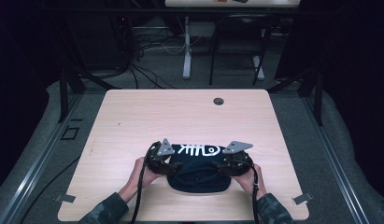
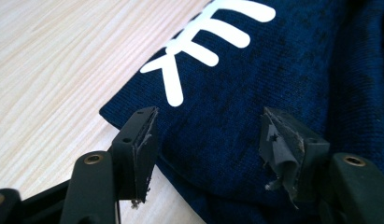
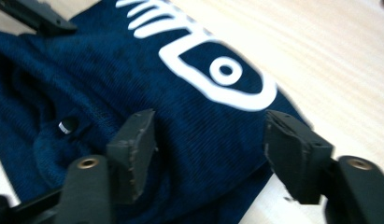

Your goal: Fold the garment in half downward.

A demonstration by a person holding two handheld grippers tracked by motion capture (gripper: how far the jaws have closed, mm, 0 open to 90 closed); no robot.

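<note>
Now, garment: dark blue knit top with white fishbone print, bunched at table's six o'clock edge.
Left gripper: jaws parted over cloth, nothing pinched.
Right gripper: likewise apart, empty, flanking to spread it.

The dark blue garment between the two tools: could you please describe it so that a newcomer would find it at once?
On the light wooden table, look at the near edge, where the person's hands meet. There lies a folded navy knit garment, between the left tool and the right tool. A white fish-skeleton print on top marks it out.
</note>
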